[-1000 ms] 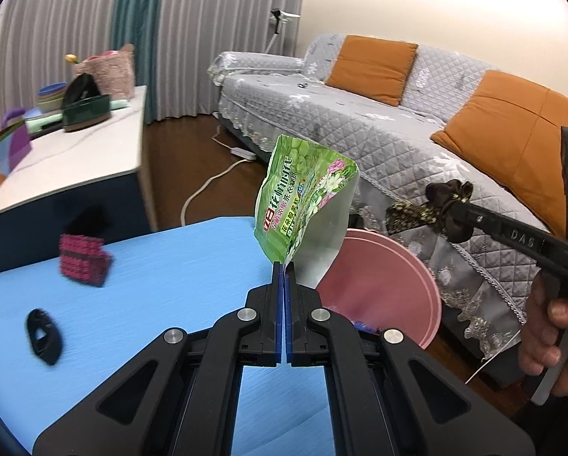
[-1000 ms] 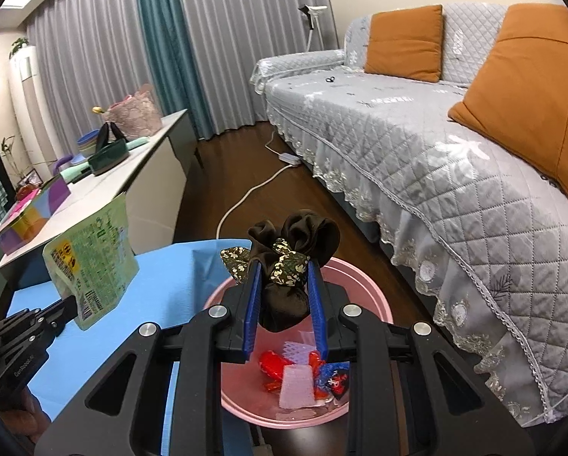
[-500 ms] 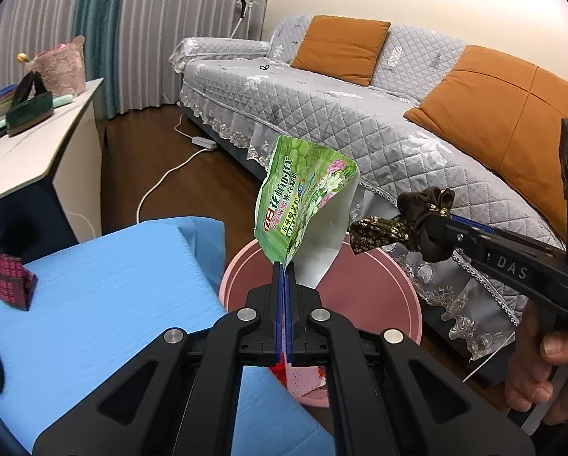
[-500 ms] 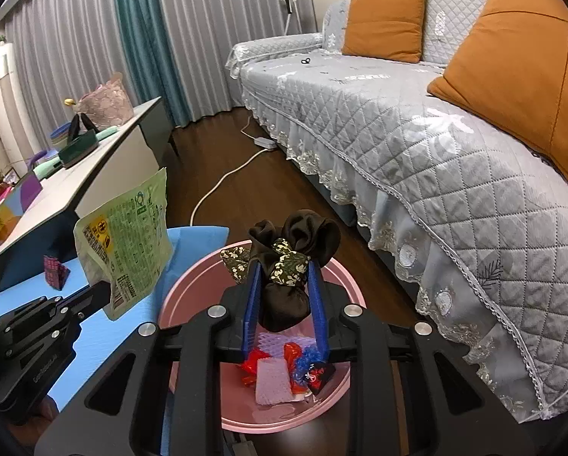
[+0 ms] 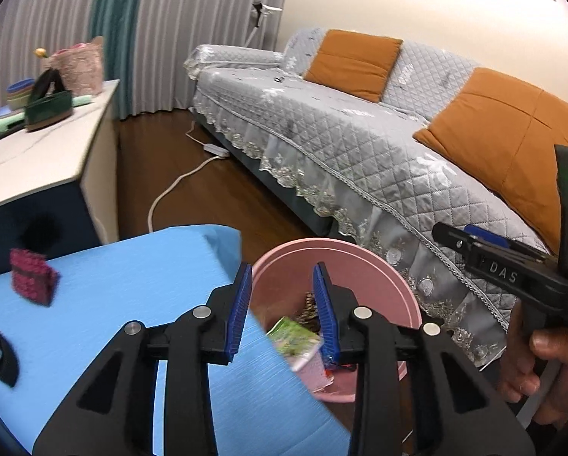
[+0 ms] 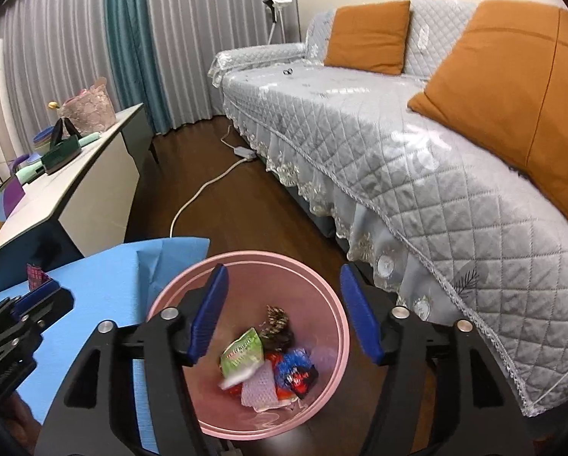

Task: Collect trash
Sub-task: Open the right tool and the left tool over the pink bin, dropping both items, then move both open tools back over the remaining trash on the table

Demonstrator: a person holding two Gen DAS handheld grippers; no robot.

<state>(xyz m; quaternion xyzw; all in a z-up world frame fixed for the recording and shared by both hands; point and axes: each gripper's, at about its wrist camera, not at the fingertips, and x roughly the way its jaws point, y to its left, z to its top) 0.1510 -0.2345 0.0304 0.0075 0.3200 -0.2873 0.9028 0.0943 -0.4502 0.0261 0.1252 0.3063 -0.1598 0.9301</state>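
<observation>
The green snack packet [image 6: 243,353] and the dark fabric scrap [image 6: 278,328] lie in the pink bin [image 6: 192,285] just off the bench's [image 5: 105,285] right edge. Both the left claw [image 5: 283,306] and the right claw [image 6: 284,313] have just been opening and hang released, empty, over it. The risk lies in what remains: a hasty reach for the magenta pouch [image 5: 31,283] and black ring [image 5: 0,357] at the bench's left could knock them off.

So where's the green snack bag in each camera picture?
Left wrist view: the green snack bag is low in the middle, inside the pink bin, between the left gripper fingers but not touching them.
Right wrist view: the bag lies in the bin's bottom, left of the other trash.
Shared landmark: the pink bin beside the blue table.
</observation>
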